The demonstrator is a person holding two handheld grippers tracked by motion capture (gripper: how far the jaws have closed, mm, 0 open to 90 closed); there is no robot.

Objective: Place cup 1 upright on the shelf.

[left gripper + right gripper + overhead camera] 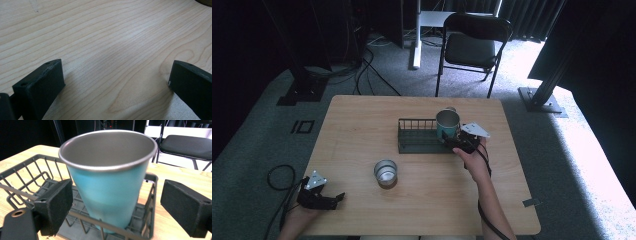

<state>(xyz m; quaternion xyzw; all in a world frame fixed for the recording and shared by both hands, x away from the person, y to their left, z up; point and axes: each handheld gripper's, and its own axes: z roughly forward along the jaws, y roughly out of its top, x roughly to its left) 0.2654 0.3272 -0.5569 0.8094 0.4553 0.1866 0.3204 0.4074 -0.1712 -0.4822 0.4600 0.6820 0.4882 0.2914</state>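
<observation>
teal cup (pixel 107 187) base behind rack wire (pixel 105 223), silver cup (pixel 203 2) cut off

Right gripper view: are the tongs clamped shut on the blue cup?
No: the right tongs stand open, gaps showing either side of the blue cup standing in the wire rack.

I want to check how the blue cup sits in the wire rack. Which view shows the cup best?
The right gripper view: the blue cup stands upright in the wire rack, close up between the open jaws of the right gripper. The high view shows it small at the rack's right end.
</observation>
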